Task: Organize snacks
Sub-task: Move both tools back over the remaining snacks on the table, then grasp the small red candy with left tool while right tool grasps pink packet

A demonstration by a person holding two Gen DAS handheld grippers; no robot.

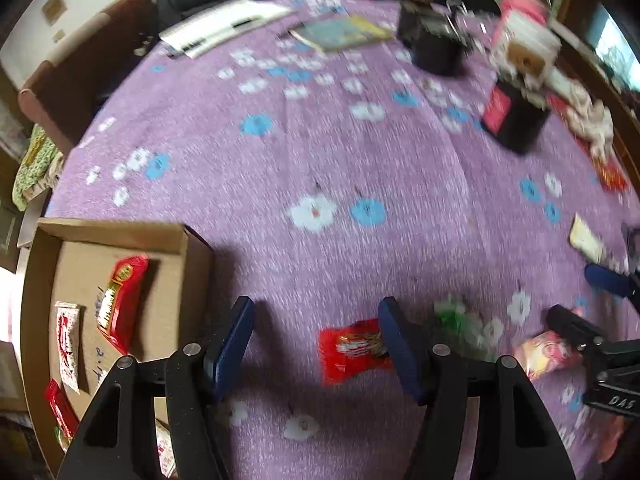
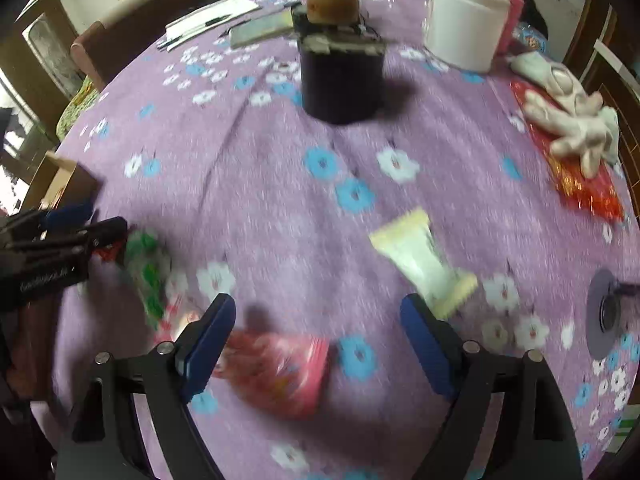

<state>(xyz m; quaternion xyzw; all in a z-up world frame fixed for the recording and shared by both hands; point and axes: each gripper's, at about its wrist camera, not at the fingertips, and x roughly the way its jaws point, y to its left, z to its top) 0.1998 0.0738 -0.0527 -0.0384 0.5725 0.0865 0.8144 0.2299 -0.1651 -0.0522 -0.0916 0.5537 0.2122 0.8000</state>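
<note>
Now red snack packet (image 1: 352,350) lies between open left jaws.

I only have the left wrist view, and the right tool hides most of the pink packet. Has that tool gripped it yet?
Observer: No. The pink packet lies on the cloth, between the right tool's open fingers and not clamped.
Operator: Anything else close to that tool?
Observer: A cream packet lies flat just beyond its right-hand finger, with one end by the fingertip.
Operator: And further right?
Observer: A grey disc sits near the table's edge.
</note>
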